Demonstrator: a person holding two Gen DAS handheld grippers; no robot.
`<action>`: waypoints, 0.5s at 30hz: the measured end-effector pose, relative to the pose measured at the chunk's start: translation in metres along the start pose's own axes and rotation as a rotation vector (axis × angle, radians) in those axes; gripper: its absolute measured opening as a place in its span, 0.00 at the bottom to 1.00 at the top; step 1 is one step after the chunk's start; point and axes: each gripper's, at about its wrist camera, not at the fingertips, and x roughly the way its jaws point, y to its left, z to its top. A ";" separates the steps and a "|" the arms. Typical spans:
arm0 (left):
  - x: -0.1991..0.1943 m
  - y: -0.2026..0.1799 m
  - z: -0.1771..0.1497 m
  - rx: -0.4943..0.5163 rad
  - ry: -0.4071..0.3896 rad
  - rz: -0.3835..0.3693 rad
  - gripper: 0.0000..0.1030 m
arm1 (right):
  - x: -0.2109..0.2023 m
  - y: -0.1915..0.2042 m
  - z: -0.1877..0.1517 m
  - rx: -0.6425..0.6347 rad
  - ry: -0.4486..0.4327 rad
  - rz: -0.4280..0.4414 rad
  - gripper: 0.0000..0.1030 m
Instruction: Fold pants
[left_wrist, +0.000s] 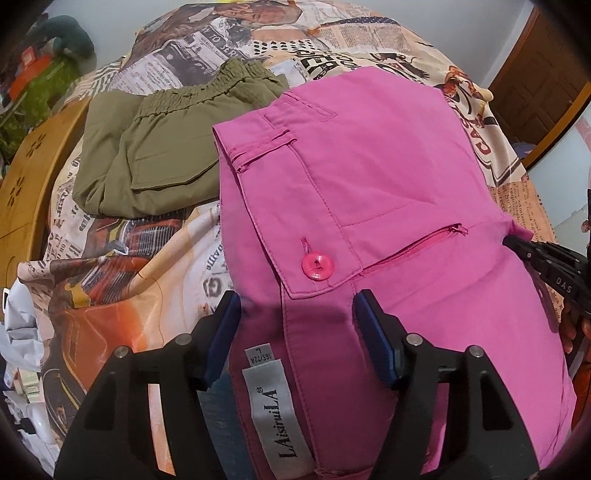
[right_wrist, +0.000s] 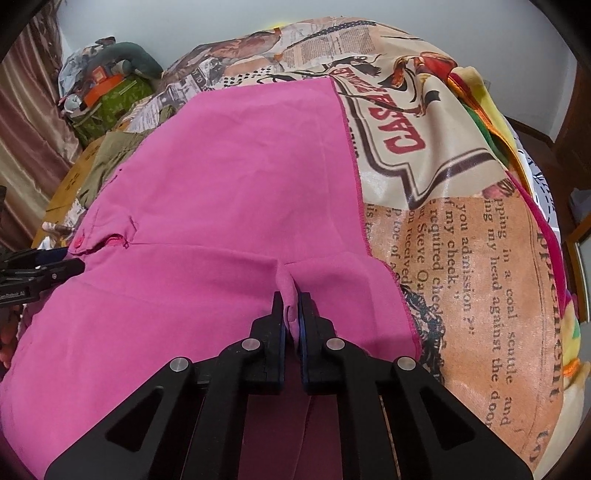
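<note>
Pink pants (left_wrist: 369, 177) lie spread on the printed bed cover, waistband near me, with a pink button (left_wrist: 317, 266) and a white brand label (left_wrist: 273, 410) showing. My left gripper (left_wrist: 297, 310) stands wide over the waistband, and the cloth lies between its blue pads (left_wrist: 373, 332) without being squeezed. In the right wrist view the pants (right_wrist: 240, 184) fill the middle, and my right gripper (right_wrist: 291, 306) is shut on a pinched ridge of pink cloth at the near edge. Each gripper shows in the other's view: the right gripper (left_wrist: 517, 243) at the pants' right edge, the left gripper (right_wrist: 70, 260) at the left.
Folded olive-green pants (left_wrist: 155, 147) lie beyond and left of the pink ones. The newspaper-print bed cover (right_wrist: 461, 258) spreads to the right. A wooden bed frame (left_wrist: 26, 184) and a pile of clutter (left_wrist: 37, 74) border the left side; a wooden door (left_wrist: 546, 92) stands far right.
</note>
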 end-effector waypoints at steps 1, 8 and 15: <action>-0.001 0.000 0.001 -0.005 0.003 0.002 0.66 | -0.003 -0.001 -0.001 0.008 -0.003 0.003 0.05; -0.018 -0.008 0.005 0.022 -0.010 0.030 0.65 | -0.028 -0.001 -0.003 0.019 -0.029 -0.023 0.11; -0.037 -0.009 0.022 0.030 -0.076 0.034 0.68 | -0.053 -0.013 0.005 0.039 -0.108 -0.037 0.33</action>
